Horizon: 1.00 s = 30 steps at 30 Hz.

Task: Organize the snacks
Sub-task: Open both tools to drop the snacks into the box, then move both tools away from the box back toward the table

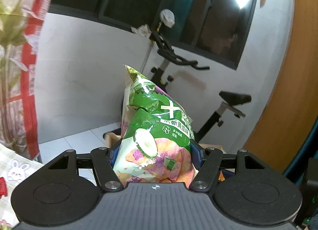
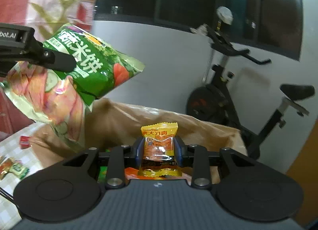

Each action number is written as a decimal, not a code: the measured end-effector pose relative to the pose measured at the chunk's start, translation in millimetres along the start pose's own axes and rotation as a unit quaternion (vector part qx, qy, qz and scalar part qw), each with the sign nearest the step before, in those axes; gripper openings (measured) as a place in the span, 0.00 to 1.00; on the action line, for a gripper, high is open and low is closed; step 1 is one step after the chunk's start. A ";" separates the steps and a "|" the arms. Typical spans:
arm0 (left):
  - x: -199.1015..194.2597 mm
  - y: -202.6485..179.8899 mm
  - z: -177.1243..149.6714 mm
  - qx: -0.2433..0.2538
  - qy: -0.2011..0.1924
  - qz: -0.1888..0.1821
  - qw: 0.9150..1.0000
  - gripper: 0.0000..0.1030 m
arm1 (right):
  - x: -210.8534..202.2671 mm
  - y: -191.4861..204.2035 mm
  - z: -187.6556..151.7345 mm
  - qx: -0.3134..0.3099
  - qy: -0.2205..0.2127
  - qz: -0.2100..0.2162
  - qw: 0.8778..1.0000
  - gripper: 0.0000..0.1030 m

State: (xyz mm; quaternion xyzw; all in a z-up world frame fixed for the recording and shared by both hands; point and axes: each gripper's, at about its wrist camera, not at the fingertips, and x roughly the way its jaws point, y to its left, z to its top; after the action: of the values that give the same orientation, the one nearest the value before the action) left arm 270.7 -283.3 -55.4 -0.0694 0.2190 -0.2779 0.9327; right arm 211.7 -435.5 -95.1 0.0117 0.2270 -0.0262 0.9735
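Room with exercise bike [image 2: 228,95] | left hand-held gripper [image 1: 153,156] clamping cucumber rice-cracker bag [image 1: 153,130] | right hand-held gripper [image 2: 159,150] pinching yellow meat-snack packet [image 2: 159,146] | carrying both over brown paper bag [image 2: 178,122] | next: lower, release inside

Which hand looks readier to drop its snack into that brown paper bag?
Probably the right. Its hand-held gripper holds the small yellow-orange snack packet just before the brown paper bag's opening; the left's large green vegetable-cracker bag hangs higher, off to the side.

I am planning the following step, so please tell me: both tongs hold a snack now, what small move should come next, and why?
Probably lower the right tongs a little and release the small yellow packet into the brown paper bag. The packet is clamped just above the bag's open mouth, where other snacks already lie. The left tongs grip the green rice-cracker bag higher up, so it can follow.
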 end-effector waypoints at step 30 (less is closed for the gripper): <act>-88.5 100.1 8.6 0.031 0.042 0.103 0.993 0.87 | -32.9 49.9 10.1 0.058 0.005 0.047 0.997 0.71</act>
State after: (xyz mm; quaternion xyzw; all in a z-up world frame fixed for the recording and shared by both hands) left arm 257.0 -151.0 -40.2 -0.0057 0.2552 -0.1896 0.9481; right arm 189.4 -384.5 -70.9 0.0785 0.2289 0.0062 0.9703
